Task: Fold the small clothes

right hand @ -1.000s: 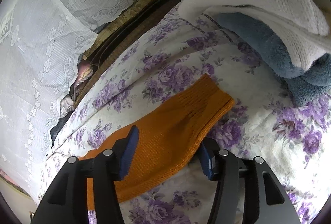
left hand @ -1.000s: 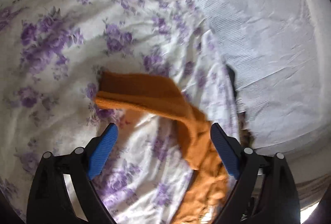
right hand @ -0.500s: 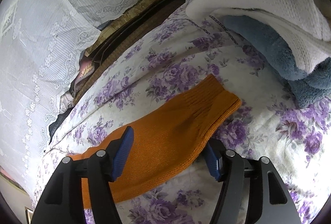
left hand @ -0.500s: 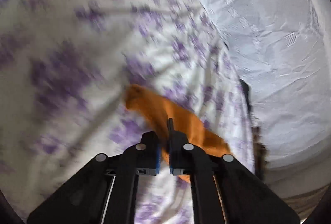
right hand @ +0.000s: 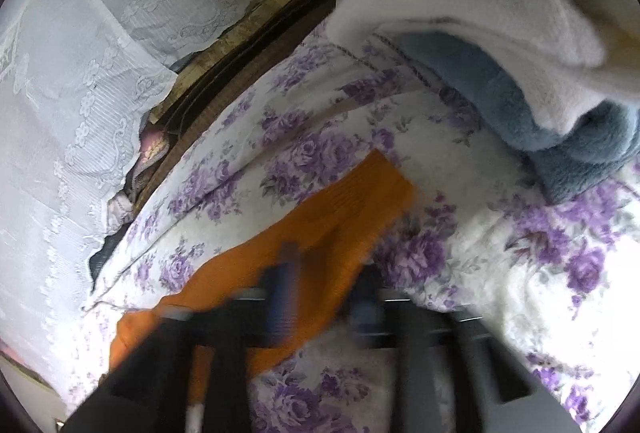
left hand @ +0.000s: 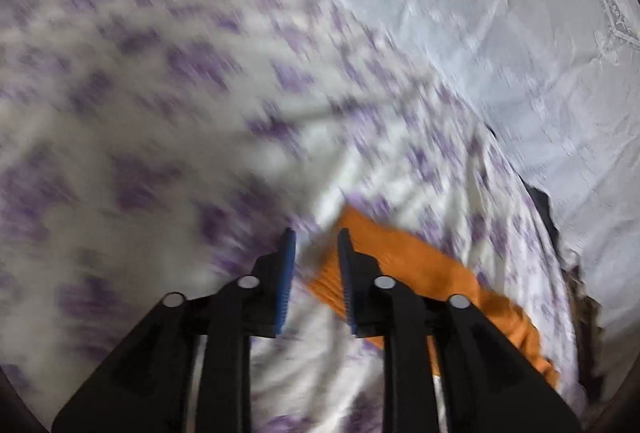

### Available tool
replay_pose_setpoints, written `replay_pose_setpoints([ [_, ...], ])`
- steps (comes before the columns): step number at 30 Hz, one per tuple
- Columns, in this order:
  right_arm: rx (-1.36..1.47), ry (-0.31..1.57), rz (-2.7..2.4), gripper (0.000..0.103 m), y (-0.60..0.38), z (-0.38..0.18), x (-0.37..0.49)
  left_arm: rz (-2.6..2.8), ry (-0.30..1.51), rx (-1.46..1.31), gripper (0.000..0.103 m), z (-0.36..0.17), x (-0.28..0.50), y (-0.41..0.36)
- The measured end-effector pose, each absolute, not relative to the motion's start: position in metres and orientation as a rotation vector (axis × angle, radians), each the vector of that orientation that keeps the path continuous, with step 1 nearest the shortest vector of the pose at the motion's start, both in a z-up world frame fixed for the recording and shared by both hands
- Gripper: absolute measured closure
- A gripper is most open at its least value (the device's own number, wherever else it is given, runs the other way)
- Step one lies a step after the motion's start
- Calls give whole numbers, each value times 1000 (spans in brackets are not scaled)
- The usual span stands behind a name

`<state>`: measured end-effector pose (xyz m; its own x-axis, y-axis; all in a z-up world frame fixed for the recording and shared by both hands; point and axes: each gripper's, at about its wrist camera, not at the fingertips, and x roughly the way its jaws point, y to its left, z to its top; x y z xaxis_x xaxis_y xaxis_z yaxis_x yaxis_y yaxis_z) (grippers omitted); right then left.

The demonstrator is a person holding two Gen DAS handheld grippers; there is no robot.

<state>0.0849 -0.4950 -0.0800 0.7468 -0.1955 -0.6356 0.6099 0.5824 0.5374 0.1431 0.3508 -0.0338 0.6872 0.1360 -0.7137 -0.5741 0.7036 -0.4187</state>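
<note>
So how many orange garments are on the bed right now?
1: the orange garment lies flat on the floral sheet, under the right gripper and beside the left gripper. Others may be hidden.

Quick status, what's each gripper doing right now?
Left gripper: open a little, nothing held; orange sock lies beside its right finger.
Right gripper: blurred, open, straddling the orange sock, not gripping.
</note>
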Motion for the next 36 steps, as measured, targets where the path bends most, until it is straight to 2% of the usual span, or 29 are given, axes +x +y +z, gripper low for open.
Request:
replay_pose_setpoints([
  [1,810,583,-522,96,-495,-81,86,454,684,-671,71,-27,138,352],
  [3,757,597,-576,94,-494,-77,85,489,657,-662,59,-19,130,354],
  [4,723,596,-619,85,-492,-72,83,497,650,-653,58,-14,126,351],
  [5,704,585,-647,68,-491,-69,80,491,650,-636,57,-11,127,347],
  [7,668,524,-700,49,-488,-56,68,458,664,-592,56,-4,127,330],
  [12,536,337,-561,53,-446,-12,55,244,707,-448,33,15,144,258],
  [16,301,484,-167,53,-354,9,116,90,778,-314,32,22,179,178],
  [17,241,538,-119,53,-331,7,133,63,799,-276,29,21,191,154],
  [18,173,603,-79,53,-306,1,157,50,812,-261,26,19,199,142],
  [23,9,826,-36,56,-250,-44,242,21,928,-146,26,-20,255,62],
  [25,-27,915,-52,53,-245,-72,267,48,961,-84,25,-42,269,45],
  [26,-30,902,-57,48,-246,-76,274,80,962,-29,20,-52,275,37],
  [27,-24,897,-63,47,-246,-75,278,118,941,56,12,-61,281,28],
  [28,-8,886,-73,46,-250,-73,280,146,914,141,9,-66,285,19],
  [30,14,857,-69,46,-254,-72,279,164,904,169,8,-65,290,16],
  [34,105,749,-38,45,-261,-38,242,94,897,21,8,-48,271,42],
  [36,110,758,12,44,-260,-30,225,4,901,-24,8,-38,250,48],
])
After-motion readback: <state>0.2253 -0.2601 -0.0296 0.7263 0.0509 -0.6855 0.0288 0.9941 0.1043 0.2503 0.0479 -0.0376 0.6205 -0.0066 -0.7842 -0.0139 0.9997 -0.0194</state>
